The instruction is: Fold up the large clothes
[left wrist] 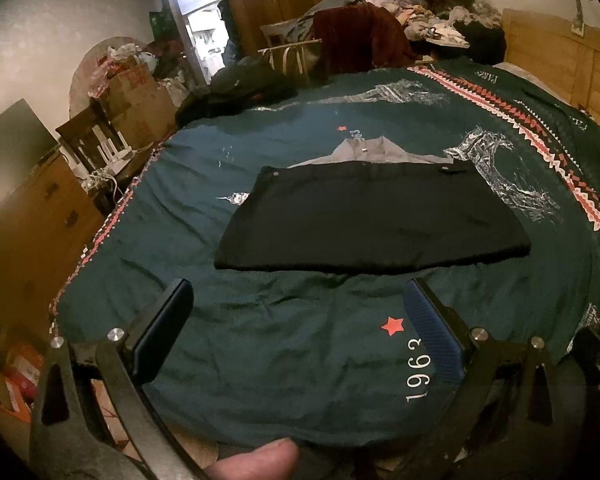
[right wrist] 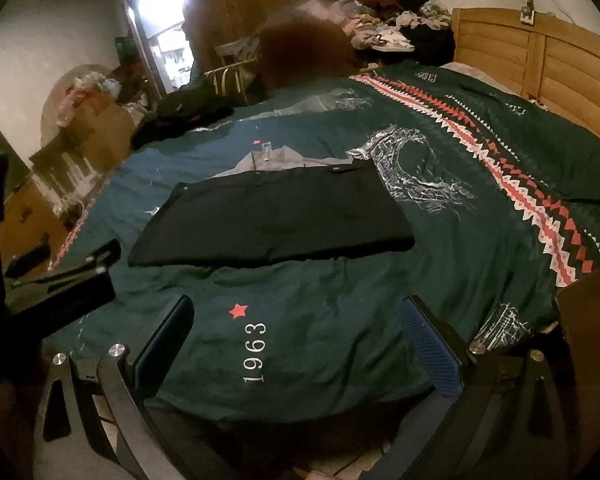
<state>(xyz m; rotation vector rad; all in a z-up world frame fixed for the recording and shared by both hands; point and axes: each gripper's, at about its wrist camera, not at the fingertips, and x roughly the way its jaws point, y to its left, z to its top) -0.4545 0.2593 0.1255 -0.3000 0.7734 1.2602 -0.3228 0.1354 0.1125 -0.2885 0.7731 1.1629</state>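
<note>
A black garment [left wrist: 370,220] lies folded flat in a rough rectangle on the dark green bedspread [left wrist: 260,360]; its grey collar part [left wrist: 370,151] sticks out at the far edge. It also shows in the right wrist view [right wrist: 276,220]. My left gripper [left wrist: 300,296] is open and empty, hovering over the near bed edge, short of the garment. My right gripper [right wrist: 296,312] is open and empty, also near the bed's front edge. The left gripper [right wrist: 66,276] shows at the left in the right wrist view.
A dark clothes heap [left wrist: 240,88] lies at the bed's far left corner. More piled clothes [left wrist: 420,12] sit beyond the bed. A wooden headboard [left wrist: 560,60] stands at right. A wooden dresser [left wrist: 32,220] and boxes [left wrist: 136,96] stand at left.
</note>
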